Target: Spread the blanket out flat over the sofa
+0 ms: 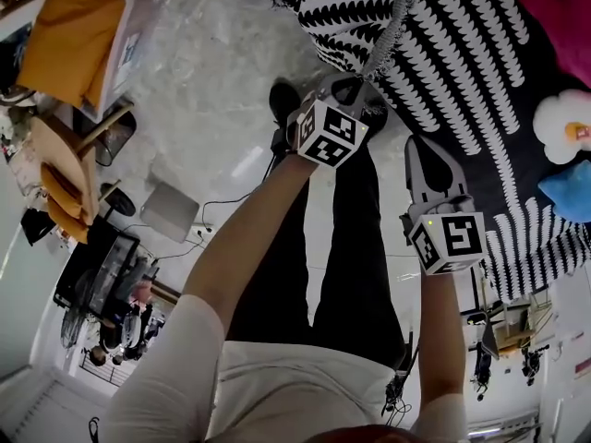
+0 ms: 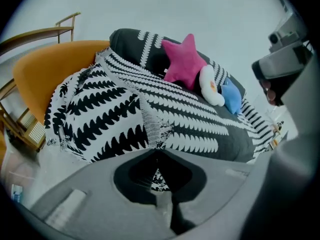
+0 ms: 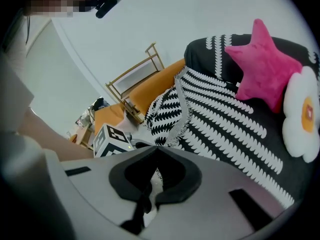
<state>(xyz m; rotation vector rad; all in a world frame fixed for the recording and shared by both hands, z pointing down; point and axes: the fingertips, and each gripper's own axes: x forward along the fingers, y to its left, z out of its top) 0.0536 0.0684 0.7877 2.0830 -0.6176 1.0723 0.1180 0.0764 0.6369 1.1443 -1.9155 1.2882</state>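
Observation:
The black-and-white patterned blanket [image 1: 462, 53] [image 2: 110, 119] [image 3: 225, 124] lies over the sofa, which it mostly hides. One part is bunched and folded over at the left end. My left gripper [image 1: 355, 86] [image 2: 157, 151] is shut on the blanket's fringed edge at the front of the sofa, and the fringe [image 1: 392, 26] runs up from its jaws. My right gripper [image 1: 420, 141] [image 3: 156, 148] is to the right of it at the same front edge. Its jaws are closed, with a strip of light fabric showing between them.
A pink star cushion [image 2: 182, 61] [image 3: 265, 66], a white flower cushion [image 2: 212, 86] [image 1: 563, 123] and a blue cushion [image 2: 231, 96] [image 1: 565, 192] sit on the blanket. An orange seat with a wooden frame [image 2: 45, 69] [image 3: 150, 91] adjoins the sofa's left end. Chairs [image 1: 65, 44] stand on the pale floor.

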